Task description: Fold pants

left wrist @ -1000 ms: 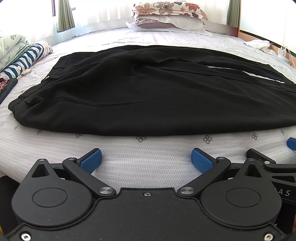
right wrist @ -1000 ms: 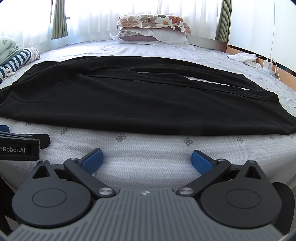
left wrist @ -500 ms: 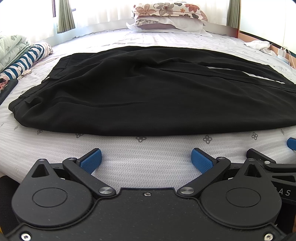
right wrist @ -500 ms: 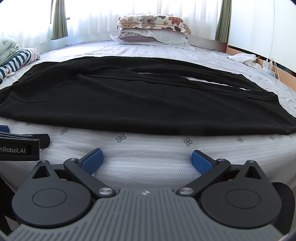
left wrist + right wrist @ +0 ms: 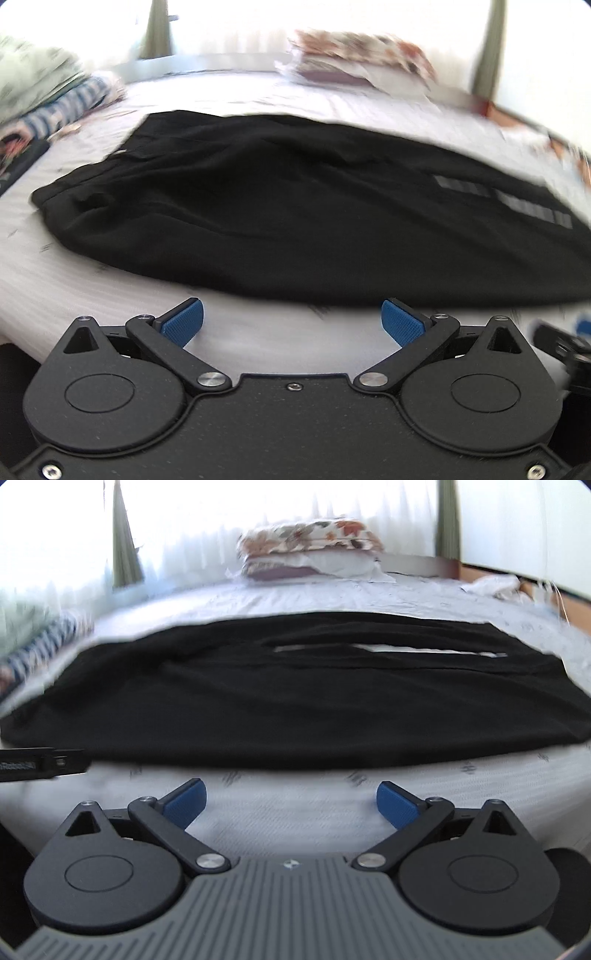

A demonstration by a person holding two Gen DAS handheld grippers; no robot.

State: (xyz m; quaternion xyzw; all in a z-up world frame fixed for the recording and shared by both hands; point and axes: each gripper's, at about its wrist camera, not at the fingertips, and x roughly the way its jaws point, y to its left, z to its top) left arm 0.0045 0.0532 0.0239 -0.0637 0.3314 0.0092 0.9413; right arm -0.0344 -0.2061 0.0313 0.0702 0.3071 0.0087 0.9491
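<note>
Black pants (image 5: 295, 206) lie spread flat on the white bed (image 5: 258, 332) just ahead of both your grippers. Your left gripper (image 5: 292, 320) and right gripper (image 5: 291, 800) each have blue pads (image 5: 184, 803) spread wide, holding nothing, over bare sheet.

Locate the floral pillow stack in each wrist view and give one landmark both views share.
Left wrist view: floral pillow stack sits at the top, right of centre, blurred, at the far end of the bed.
Right wrist view: the stack sits at the top, near centre.
Shared landmark: the black pants spread across the bed in front of it.
</note>
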